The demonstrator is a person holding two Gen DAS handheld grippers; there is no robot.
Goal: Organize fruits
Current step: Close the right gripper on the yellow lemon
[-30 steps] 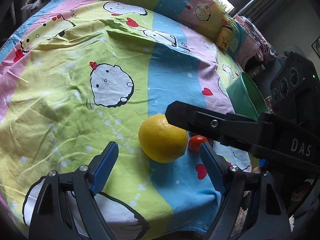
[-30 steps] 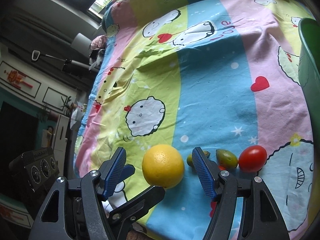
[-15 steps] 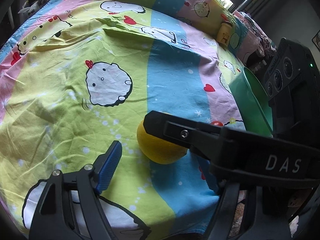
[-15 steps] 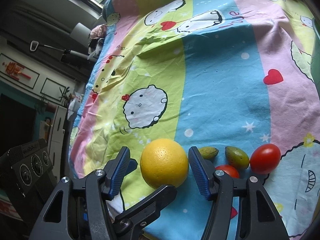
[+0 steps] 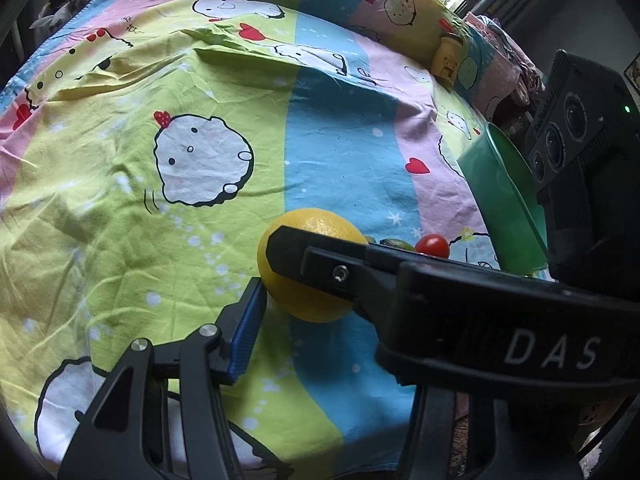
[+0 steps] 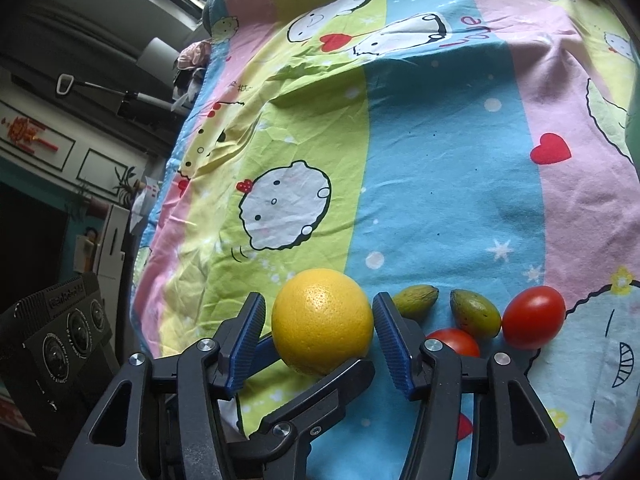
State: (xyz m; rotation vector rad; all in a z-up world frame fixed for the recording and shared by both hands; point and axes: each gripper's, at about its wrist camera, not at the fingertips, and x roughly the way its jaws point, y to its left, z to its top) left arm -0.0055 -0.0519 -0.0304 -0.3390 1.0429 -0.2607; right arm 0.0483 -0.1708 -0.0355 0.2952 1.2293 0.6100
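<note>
Right wrist view is showing the right claw (image 6: 320,330) straddling the orange (image 6: 322,320) on the bed (image 6: 440,160), pads sitting apart just off each side, probably lining up a grab for the green bin (image 5: 504,200). Left claw (image 5: 316,300) is crowding in too, one pad beside the orange, the other hidden, so I can't tell its state. Tomatoes (image 6: 534,316) and small green fruits (image 6: 476,314) are hugging the right pad near the bed's edge, leaving open room only leftward and farther back.
</note>
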